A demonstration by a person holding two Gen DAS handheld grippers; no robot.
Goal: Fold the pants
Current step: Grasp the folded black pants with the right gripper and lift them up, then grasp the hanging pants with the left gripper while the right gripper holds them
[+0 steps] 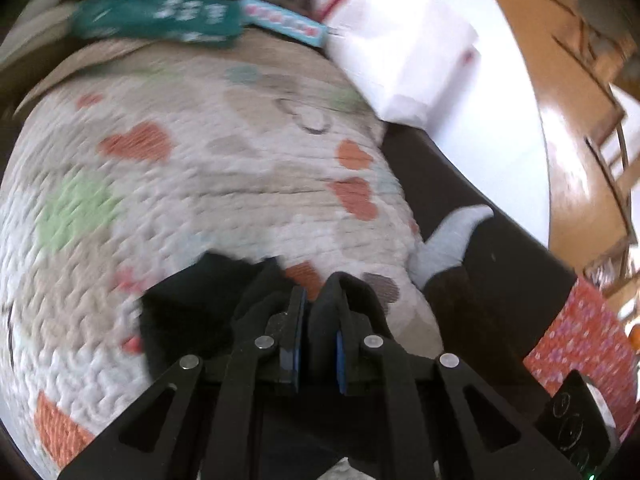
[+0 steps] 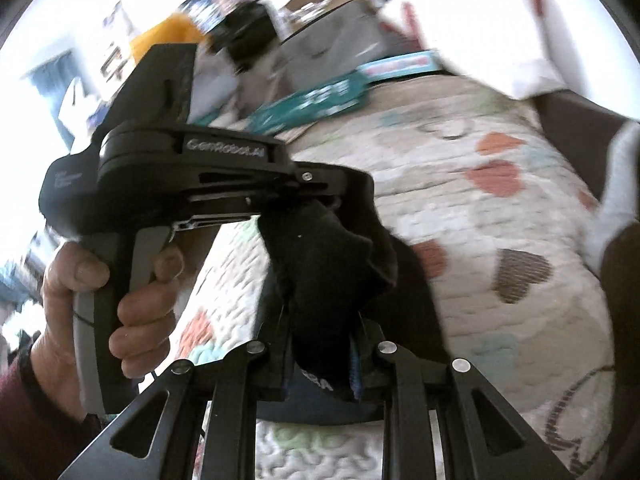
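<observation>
Both grippers lifting black pants off the heart-print quilt.

Left gripper jaws nearly together, pinching black cloth; right gripper jaws clamped on a bunched wad of it, w/ the pants hanging between the two. Risk: thin pinch on left could slip b/c the cloth is bunched, so the fold goes crooked. Only the right view shows the hand on the left gripper's trigger; only the left shows the grey sock at the quilt's edge clearly.

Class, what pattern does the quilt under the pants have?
Cream quilt scattered with coloured hearts: orange, green, brown. Clearest in the left wrist view.
</observation>
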